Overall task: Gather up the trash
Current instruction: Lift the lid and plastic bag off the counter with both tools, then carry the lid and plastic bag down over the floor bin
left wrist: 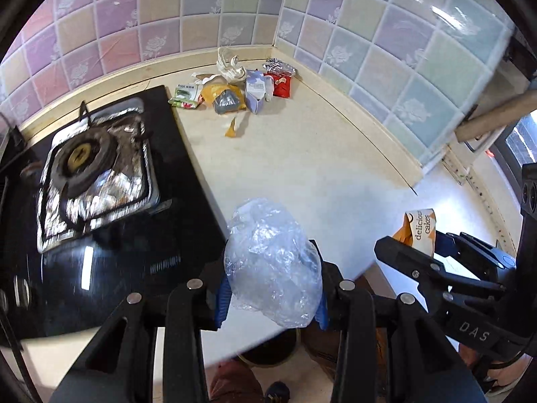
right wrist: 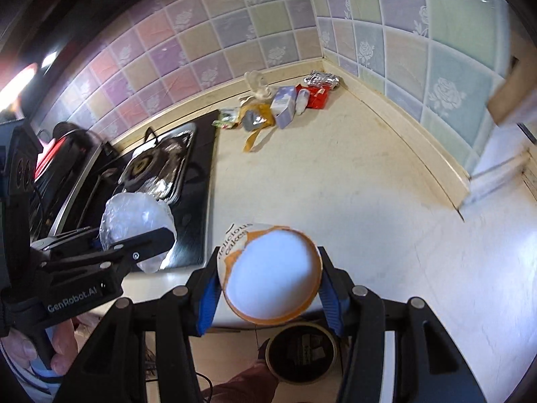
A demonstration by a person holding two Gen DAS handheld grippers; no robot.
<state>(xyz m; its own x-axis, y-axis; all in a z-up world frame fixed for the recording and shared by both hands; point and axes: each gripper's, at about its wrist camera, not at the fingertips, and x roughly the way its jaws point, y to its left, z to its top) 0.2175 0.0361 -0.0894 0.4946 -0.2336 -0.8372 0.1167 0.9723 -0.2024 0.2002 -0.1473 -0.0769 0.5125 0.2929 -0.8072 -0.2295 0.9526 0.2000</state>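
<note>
My left gripper is shut on a crumpled clear plastic bag, held above the counter's front edge; the bag also shows in the right wrist view. My right gripper is shut on an orange and white "delicious cakes" paper cup, seen open end on; the cup also shows in the left wrist view. A pile of wrappers, a small carton and foil lies in the far counter corner, also in the right wrist view. A round dark bin stands on the floor below the cup.
A black gas hob with a foil-lined burner fills the left of the cream counter. Pastel tiled walls meet at the far corner. A wooden pole juts in at the right.
</note>
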